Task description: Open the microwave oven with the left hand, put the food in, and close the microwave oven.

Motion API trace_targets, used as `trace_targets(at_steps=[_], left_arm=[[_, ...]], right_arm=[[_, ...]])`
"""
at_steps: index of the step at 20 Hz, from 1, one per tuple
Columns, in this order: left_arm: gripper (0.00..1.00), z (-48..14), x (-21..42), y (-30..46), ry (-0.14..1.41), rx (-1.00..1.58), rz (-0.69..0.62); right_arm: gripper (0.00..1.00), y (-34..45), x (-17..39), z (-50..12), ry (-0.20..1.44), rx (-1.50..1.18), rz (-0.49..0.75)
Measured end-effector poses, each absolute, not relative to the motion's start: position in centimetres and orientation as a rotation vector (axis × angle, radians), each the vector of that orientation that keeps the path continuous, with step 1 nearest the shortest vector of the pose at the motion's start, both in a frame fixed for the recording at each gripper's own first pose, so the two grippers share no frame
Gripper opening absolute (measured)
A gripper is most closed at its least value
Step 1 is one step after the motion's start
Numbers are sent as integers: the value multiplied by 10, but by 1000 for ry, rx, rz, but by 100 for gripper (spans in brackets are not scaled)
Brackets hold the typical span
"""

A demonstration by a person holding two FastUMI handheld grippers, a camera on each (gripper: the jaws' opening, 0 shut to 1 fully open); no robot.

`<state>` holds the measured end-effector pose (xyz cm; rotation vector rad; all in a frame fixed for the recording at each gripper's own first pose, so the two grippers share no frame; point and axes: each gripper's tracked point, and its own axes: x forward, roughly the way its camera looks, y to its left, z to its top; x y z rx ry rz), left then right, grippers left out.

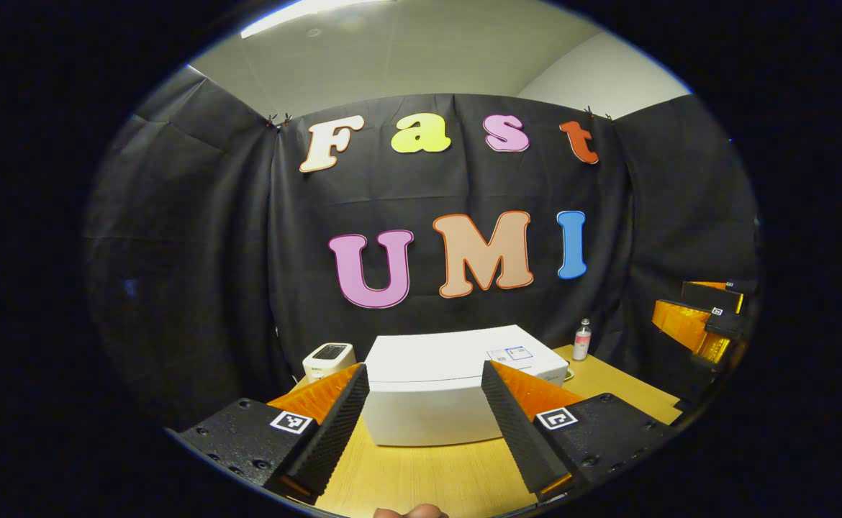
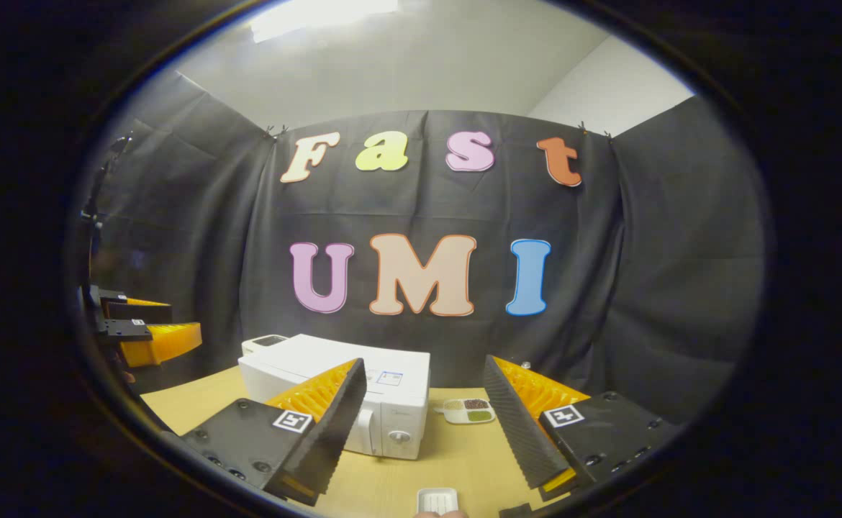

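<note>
The white, smooth-sided box-shaped microwave oven sits on the pale wooden surface. The right gripper view shows its front corner with a round dial and its door shut, plus a small divided dish of food just to its right — the left gripper view shows its plain side and a small pink-labelled bottle behind it. The left tool and right tool are both spread wide, holding nothing.
</note>
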<state>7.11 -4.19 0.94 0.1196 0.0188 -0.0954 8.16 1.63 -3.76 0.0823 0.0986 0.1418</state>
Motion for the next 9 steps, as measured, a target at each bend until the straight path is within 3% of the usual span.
trace_targets(at_steps=[9], left_arm=[[97,2,57,-50,27,138,-151]], right_arm=[[93,25,72,-39,128,111,145]])
